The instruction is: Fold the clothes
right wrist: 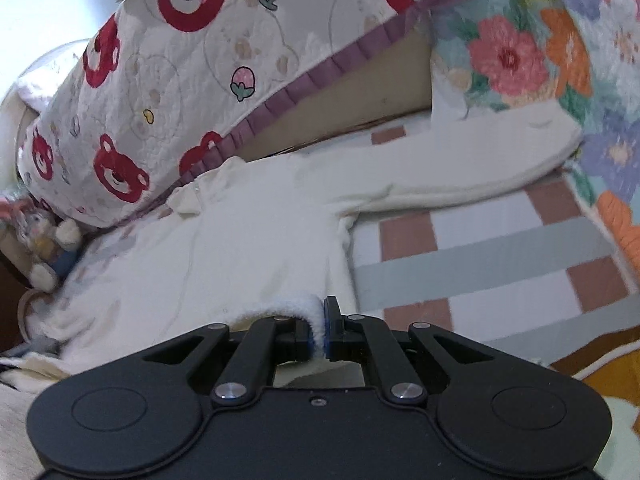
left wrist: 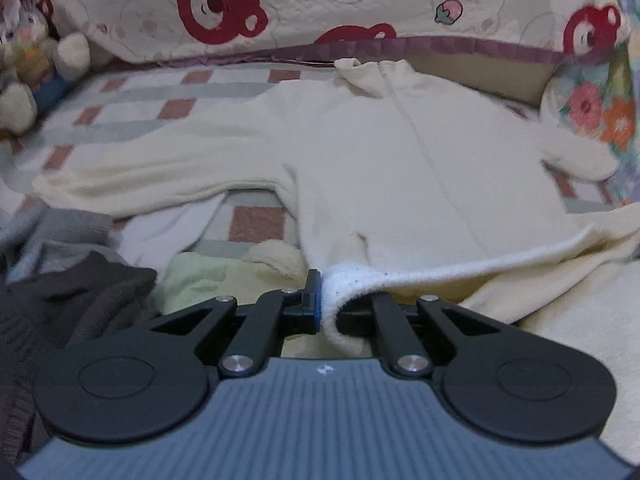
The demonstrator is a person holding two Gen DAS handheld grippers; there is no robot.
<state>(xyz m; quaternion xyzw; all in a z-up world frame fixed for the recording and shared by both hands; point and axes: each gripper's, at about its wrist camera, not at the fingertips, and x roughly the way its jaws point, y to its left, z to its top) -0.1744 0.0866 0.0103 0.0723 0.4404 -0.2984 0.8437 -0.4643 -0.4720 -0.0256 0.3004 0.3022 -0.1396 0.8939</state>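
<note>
One cream zip-up fleece jacket (left wrist: pixel 400 152); one plush rabbit (left wrist: pixel 24 60); one bear-print quilt (left wrist: pixel 280 4); one floral quilt (right wrist: pixel 540 52); two grippers.

the right gripper (right wrist: pixel 318 330) pinches the hem of the cream fleece jacket (right wrist: pixel 248 232), spread seemingly flat on the checked blanket (right wrist: pixel 480 248).
</note>
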